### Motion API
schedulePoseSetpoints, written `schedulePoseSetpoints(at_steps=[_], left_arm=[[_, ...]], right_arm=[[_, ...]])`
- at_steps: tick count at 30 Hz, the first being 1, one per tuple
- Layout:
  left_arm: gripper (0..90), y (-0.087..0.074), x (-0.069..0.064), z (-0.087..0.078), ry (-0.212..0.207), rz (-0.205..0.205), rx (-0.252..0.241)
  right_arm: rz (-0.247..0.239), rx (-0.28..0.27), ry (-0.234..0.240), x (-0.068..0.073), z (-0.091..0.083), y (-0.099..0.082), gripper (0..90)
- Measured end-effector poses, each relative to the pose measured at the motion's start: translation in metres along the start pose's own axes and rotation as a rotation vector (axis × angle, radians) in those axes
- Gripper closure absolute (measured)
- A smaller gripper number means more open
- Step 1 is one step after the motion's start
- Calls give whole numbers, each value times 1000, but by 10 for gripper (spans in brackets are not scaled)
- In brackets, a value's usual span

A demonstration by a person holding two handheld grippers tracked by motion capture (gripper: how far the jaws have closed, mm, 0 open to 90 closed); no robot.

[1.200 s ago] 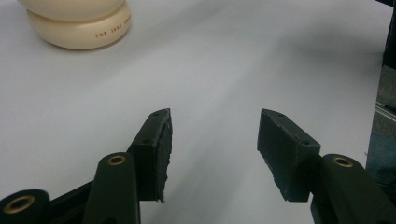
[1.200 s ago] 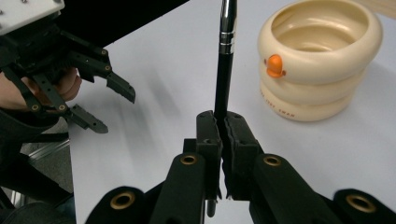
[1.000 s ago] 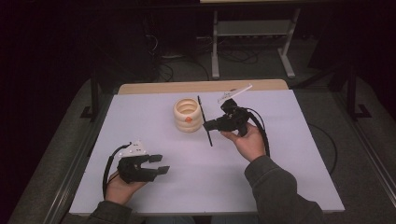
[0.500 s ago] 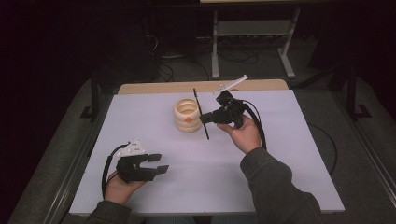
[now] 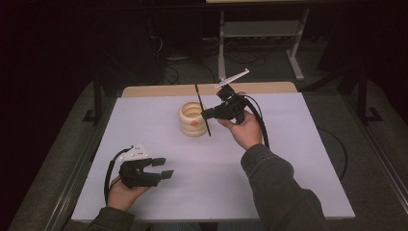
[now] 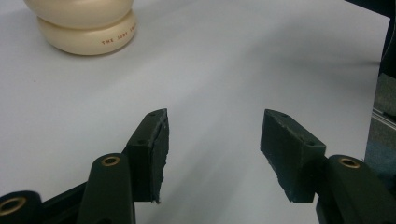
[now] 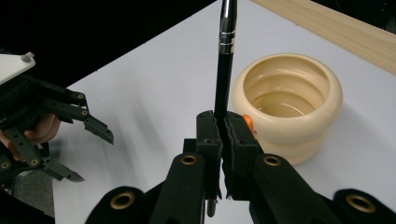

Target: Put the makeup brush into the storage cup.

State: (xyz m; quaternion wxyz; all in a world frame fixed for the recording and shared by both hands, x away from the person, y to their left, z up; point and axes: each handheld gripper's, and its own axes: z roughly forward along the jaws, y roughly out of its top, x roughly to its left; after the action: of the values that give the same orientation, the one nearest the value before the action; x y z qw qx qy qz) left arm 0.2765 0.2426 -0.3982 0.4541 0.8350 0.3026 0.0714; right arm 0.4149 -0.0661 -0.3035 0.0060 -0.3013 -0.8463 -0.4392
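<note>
Count: 1 cream ribbed pot [image 5: 193, 119] on the desk [image 5: 298, 159], far-centre, w/ 1 orange mark on its side. 1 black pen [image 5: 202, 109], just right of the pot. 2 claws total: left claw [image 5: 163, 168] near-left, right claw [image 5: 206, 114] far-centre; 2 hands, 1 per claw.

Dim room, lit table [image 5: 298, 159], soft blur, grainy.

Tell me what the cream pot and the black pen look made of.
The pot looks like glazed ceramic, possibly glossy plastic: its smooth ribbed walls catch soft highlights, and small red lettering is printed near the base. The pen, clamped in the right gripper, has a matte black barrel with shiny silver bands, probably metal or coated plastic.
</note>
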Motion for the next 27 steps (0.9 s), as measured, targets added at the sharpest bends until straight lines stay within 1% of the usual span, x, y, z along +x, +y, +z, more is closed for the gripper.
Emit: schedulePoseSetpoints(at_steps=[3,7,8,9,11,12,13,15,21,22,23,27], left_arm=[[412,0,1,0,0,0,-8],[420,0,0,1,-9,-18,-12],[420,1,1,1,-7,-5,1],[419,0,2,1,-9,-10,-4],[418,0,2,2,-8,-11,-1],[417,0,2,2,-8,-11,-2],[417,0,1,2,-8,-11,0],[416,1,1,2,-15,-15,-3],[412,3,2,1,-19,-1,0],[412,3,1,1,-20,-11,3],[411,3,2,1,-20,-6,3],[410,3,2,1,-21,-9,0]], right_arm=[[4,4,-2,-1,0,4,850],[3,-4,-12,-4,1,10,850],[6,-4,-13,-5,0,12,850],[10,-8,-10,-5,0,13,850],[8,-10,-16,-6,1,16,850],[16,-15,-8,-6,2,18,850],[15,-15,-9,-7,3,19,850],[18,-16,-9,-7,5,22,850],[13,-18,-21,-10,11,33,850],[15,-19,-23,-10,12,35,850],[18,-21,-26,-10,12,37,850],[27,-34,-28,-12,12,44,850]])
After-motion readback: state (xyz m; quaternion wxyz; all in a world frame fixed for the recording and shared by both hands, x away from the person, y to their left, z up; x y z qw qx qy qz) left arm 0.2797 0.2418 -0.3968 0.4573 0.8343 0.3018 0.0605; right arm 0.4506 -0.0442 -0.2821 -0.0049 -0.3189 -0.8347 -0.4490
